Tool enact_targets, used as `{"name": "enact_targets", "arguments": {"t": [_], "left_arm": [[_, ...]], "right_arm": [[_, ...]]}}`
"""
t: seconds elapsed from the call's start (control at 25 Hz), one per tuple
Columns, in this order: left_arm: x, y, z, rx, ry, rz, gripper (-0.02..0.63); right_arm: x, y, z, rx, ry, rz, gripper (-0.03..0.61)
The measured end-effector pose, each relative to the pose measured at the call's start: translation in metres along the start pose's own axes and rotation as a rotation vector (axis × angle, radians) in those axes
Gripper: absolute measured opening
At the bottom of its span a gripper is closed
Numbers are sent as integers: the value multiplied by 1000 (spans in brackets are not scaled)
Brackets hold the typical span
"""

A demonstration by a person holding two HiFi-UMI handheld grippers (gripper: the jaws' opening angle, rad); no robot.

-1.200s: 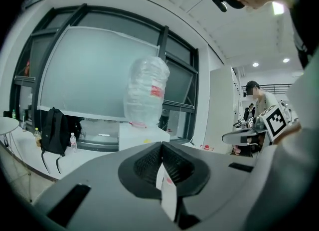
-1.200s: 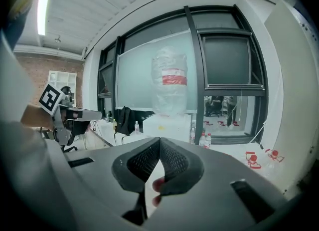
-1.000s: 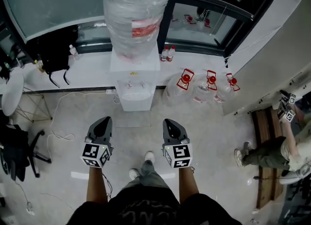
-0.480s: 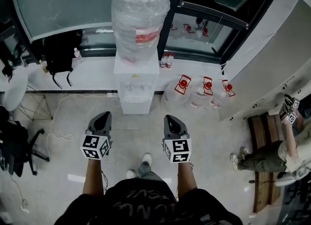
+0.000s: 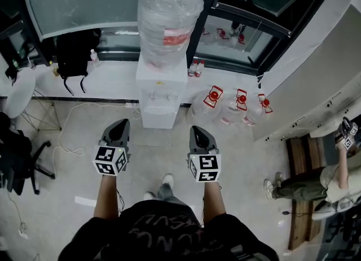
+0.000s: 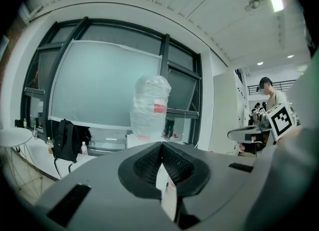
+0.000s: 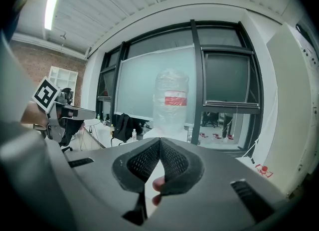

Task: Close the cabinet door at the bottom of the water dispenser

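Water dispenser (image 5: 161, 97): white box is capped by clear, crinkled, red-labelled bottle (image 5: 169, 14); fingers (image 6: 147, 164) of left gripper (image 5: 120, 124) and right gripper (image 5: 197, 130) are clenched, empty

One water dispenser (image 5: 161, 93), two grippers (image 5: 119, 124) (image 5: 198, 131), three floor jugs (image 5: 210, 101) (image 5: 239, 103) (image 5: 262, 106), one backpack (image 5: 76, 57).

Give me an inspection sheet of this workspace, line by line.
Surface: pale floor, bare in front of the dispenser.
Job's things: water dispenser with wrapped bottle on top; its bottom cabinet door cannot be judged from above.
Clutter: three spare jugs right of it; black backpack and small bottles on the ledge.
Grippers: left tongs and right tongs shut, empty, short of the dispenser.
Cables: white cable looping on the floor, left.
Surroundings: window, chair, seated person at right.
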State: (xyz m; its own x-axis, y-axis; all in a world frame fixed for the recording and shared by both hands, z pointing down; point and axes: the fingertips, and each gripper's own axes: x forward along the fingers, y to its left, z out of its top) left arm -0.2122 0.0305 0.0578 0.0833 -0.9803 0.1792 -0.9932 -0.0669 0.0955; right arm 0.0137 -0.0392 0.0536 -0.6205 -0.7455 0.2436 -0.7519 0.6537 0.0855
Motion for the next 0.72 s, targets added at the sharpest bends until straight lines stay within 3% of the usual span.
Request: {"name": "enact_targets", "arguments": {"t": [0.72], "left_arm": [[-27,-3,0,38,10,-2,15]], "right_arm": [[-17,13,-2,45,-21,-21,12]]}}
